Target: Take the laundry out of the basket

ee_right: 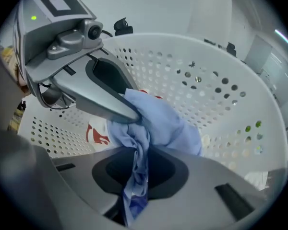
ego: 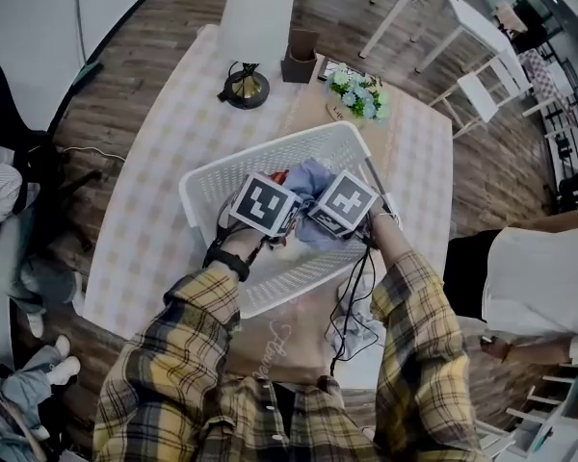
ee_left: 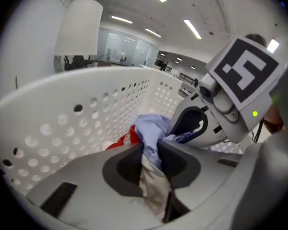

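Laundry (ego: pixel 309 177) gripped by left claw (ee_left: pixel 151 150), right claw (ee_right: pixel 138 150) | basket (ego: pixel 270 152) on checked tablecloth (ego: pixel 173 162) | wood floor (ego: pixel 125 65)

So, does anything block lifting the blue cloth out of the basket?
Nothing visible does. The left gripper and right gripper are both shut on the blue cloth, and the basket is open above it. Only the walls ring it, and a red garment lies beside it, not over it.

A white-shaded lamp (ego: pixel 256 17), a small brown box (ego: pixel 300 62) and a flower bunch (ego: pixel 358 95) are standing on the checked worktop (ego: pixel 164 191); white chairs (ego: pixel 482 94) are standing beyond.
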Action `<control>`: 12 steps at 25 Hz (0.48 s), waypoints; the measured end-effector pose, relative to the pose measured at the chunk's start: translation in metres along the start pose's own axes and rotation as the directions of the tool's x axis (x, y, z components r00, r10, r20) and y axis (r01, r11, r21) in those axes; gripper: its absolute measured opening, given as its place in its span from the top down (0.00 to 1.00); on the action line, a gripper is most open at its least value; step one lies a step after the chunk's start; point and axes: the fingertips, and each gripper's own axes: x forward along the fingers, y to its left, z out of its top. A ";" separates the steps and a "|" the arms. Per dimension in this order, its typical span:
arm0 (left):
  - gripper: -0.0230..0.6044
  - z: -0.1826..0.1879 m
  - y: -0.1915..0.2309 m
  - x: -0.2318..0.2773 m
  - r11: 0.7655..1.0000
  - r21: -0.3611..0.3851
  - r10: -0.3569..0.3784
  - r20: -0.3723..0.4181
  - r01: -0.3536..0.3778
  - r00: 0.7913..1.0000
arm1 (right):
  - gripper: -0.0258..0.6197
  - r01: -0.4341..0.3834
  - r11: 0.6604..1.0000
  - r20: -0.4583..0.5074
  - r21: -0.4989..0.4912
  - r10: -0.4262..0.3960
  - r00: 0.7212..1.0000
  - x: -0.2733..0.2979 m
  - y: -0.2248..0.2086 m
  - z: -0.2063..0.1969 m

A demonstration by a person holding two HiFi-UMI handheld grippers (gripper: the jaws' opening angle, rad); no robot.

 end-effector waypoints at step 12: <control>0.80 0.057 -0.067 -0.131 0.996 0.091 -0.035 0.316 0.006 0.948 | 0.82 0.142 0.987 0.367 0.075 -0.160 0.916 -0.136 0.043 0.037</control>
